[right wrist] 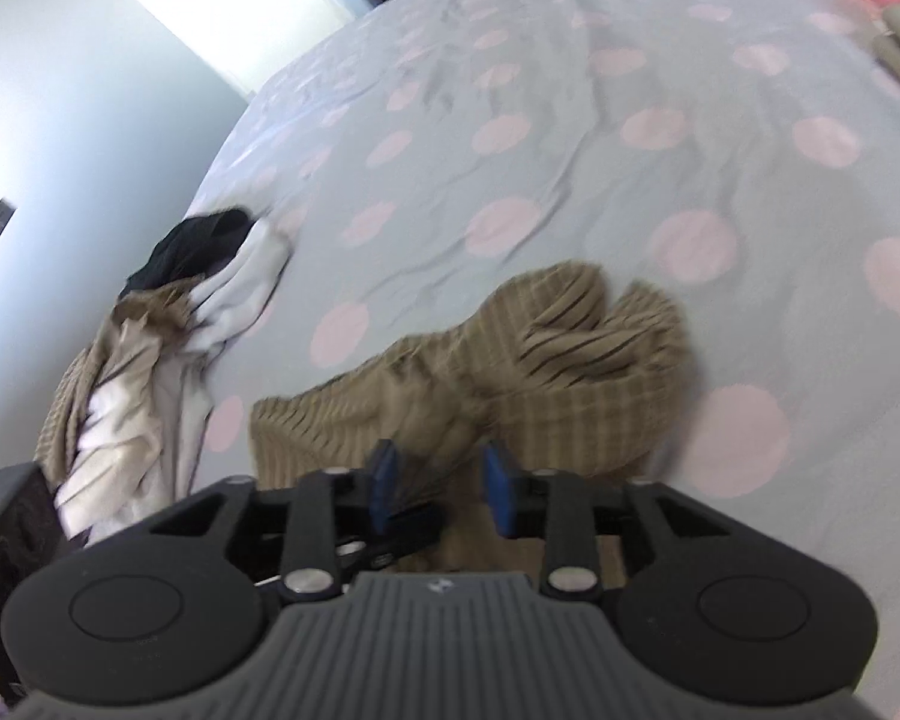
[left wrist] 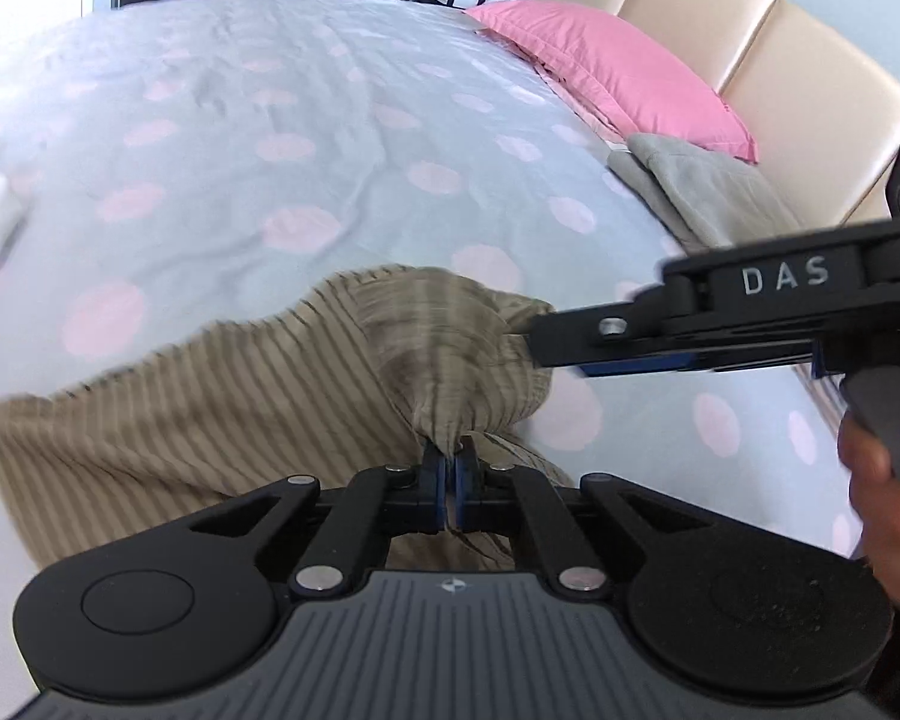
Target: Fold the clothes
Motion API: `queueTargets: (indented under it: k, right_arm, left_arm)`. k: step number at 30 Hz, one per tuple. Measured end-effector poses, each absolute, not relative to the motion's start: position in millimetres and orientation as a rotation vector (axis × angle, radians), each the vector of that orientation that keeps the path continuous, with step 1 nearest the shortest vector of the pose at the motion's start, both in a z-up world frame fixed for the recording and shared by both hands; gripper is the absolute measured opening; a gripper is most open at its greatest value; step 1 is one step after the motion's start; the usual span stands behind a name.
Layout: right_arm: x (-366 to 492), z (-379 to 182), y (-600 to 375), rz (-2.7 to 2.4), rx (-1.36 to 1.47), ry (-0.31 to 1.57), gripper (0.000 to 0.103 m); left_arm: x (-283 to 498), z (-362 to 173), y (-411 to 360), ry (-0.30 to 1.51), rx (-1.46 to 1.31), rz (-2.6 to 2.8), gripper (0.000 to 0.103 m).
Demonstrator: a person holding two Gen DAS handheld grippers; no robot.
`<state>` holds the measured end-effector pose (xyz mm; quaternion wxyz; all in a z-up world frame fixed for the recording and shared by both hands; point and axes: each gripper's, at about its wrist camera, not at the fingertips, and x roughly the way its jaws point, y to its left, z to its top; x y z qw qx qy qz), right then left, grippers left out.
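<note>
Striped tan garment bunched on the bed, pinched in my left claw.

The bed [left wrist: 270, 120], under a pale cover with pink dots, fills both views; a padded cream headboard [left wrist: 750, 42] stands at its far right with a pink pillow [left wrist: 618, 72] against it and a grey folded cloth [left wrist: 708, 192] just beside the pillow. The tan garment [left wrist: 210, 384] lies crumpled on the near part of the cover. At the bed's left edge sits a pile of clothes [right wrist: 150, 348], black, white and beige, well apart from the garment. My left claw [left wrist: 449, 480] is clenched on a gathered fold of the garment. My right claw [right wrist: 441, 486] has its blue pads [right wrist: 498, 489] spread apart, released, hovering over the cloth's near edge.
</note>
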<state>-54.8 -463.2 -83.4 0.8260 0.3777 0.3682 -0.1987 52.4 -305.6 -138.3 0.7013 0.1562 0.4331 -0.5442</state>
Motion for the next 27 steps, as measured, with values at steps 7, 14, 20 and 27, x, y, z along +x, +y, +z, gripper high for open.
queueTargets:
  k: [7,14,20,27]
  right_arm:
    - [-60,-102,-482,-0.523,0.838,0.831,0.038]
    - [-41,-116,-477,-0.521,0.759,0.875,0.039]
    - [-24,-133,-479,-0.505,0.762,0.915,0.039]
    - [-2,-140,-468,-0.471,0.703,0.927,0.039]
  left_arm:
    - [92,-112,-295,0.914,0.352,-1.165,0.001]
    - [133,-116,-271,0.962,0.377,-1.070,0.001]
    - [172,-140,-244,0.979,0.375,-0.939,0.001]
    - [196,-166,-228,1.071,0.258,-0.809,0.027]
